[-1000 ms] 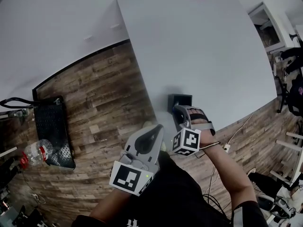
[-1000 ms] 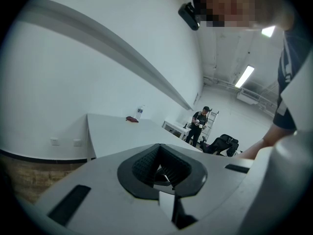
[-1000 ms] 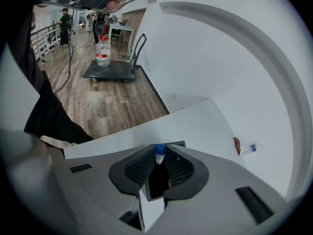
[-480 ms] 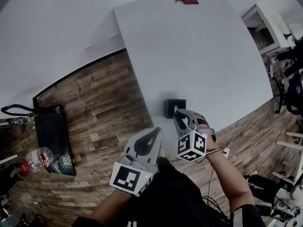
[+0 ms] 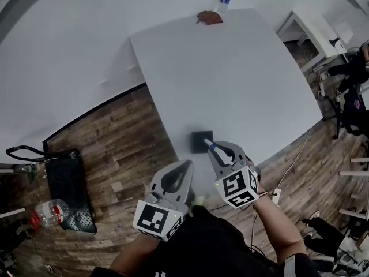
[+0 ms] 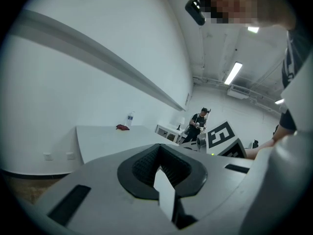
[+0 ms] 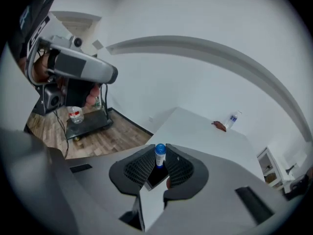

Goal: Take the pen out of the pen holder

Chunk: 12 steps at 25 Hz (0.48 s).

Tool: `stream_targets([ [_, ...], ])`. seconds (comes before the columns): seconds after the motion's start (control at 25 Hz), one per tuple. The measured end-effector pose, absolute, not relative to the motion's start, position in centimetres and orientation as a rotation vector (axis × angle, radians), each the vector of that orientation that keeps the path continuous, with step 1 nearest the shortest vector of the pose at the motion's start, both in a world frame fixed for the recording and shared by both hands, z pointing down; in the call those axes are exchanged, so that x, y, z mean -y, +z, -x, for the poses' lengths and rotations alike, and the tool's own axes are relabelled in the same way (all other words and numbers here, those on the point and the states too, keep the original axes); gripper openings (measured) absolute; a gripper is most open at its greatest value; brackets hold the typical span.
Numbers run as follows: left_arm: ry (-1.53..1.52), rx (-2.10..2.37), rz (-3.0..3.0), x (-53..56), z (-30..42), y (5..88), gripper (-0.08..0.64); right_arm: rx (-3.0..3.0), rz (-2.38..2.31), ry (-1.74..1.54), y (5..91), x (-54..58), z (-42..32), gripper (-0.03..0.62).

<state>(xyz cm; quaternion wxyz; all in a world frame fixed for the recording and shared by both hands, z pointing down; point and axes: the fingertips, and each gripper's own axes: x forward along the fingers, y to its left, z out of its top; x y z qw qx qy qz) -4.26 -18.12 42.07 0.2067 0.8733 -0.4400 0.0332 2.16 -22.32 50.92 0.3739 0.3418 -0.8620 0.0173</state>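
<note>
The white table (image 5: 242,68) lies open across its wide middle and right side. Near its front left edge the black pen holder (image 5: 200,141) stands in the way, the right gripper (image 5: 212,148) with its pen (image 7: 160,154) just beside it. A bottle (image 5: 224,0) and a brown lump (image 5: 209,17) sit at the far edge. The left gripper (image 5: 185,165) hangs over the floor (image 5: 127,143).

The white, blue-capped pen (image 7: 160,153) is clamped upright by the right gripper (image 7: 160,157) directly over the square black pen holder (image 5: 199,141).
</note>
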Motion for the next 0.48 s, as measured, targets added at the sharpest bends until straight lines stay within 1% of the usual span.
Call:
stream_targets([
  [0.48, 0.074, 1.228, -2.563, 17.6, 1.7, 37.8, 0.006, 2.337, -0.975, -0.001, 41.9, 20.6, -3.7, 0.071],
])
